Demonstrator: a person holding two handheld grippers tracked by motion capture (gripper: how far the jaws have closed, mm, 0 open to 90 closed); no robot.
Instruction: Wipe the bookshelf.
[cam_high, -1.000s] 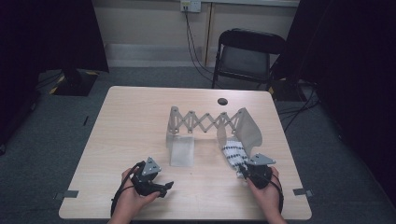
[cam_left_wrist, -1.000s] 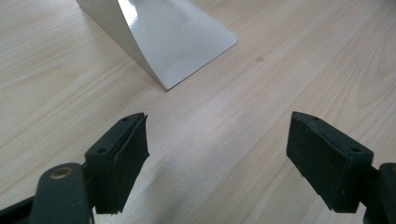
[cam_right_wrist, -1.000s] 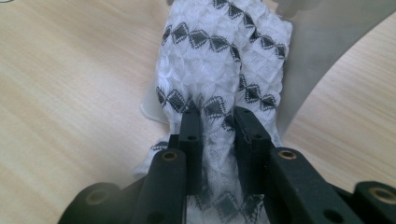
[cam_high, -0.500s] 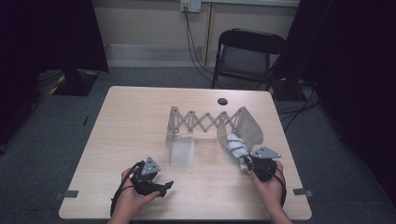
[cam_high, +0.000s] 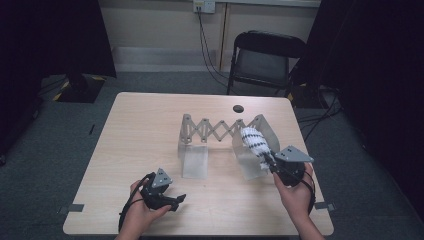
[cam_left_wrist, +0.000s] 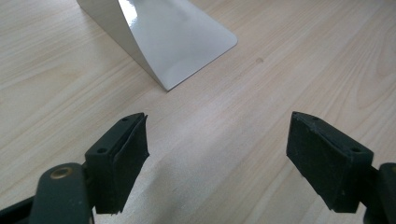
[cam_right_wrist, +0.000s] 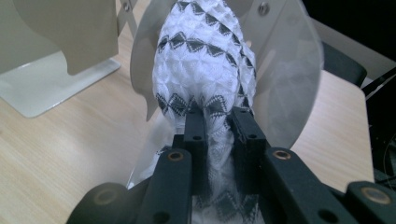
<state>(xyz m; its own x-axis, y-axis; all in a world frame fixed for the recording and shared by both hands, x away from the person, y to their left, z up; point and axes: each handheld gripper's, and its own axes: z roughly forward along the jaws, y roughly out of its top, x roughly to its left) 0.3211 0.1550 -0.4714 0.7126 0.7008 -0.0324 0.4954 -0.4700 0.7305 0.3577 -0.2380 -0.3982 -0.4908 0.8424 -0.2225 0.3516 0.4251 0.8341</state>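
Right claw (cam_high: 268, 161): clenching on a white cloth (cam_high: 254, 141) with a black zigzag pattern; in the right gripper view the two black jaws are pinching the cloth's gathered lower part, pressing it from both sides.
Cloth: bulging up and away from the jaws, lifted off the bench (cam_high: 140, 130), lying against the right end plate of the rack (cam_high: 220, 131); in the right gripper view a pale rounded plate (cam_right_wrist: 285, 70) is standing just behind the cloth.
Rack: an expanding scissor-lattice frame in pale grey, standing on two flat feet near the middle of the bench.
Left claw (cam_high: 177, 201): released, jaws standing wide apart with nothing between them; in the left gripper view bare wood is lying between the pads (cam_left_wrist: 126, 158).
Left claw position: resting low at the near left part of the bench, pointing towards the rack's left foot (cam_left_wrist: 177, 37), apart from it.
Behind the bench: a dark folding chair (cam_high: 265, 57) is standing on the floor.
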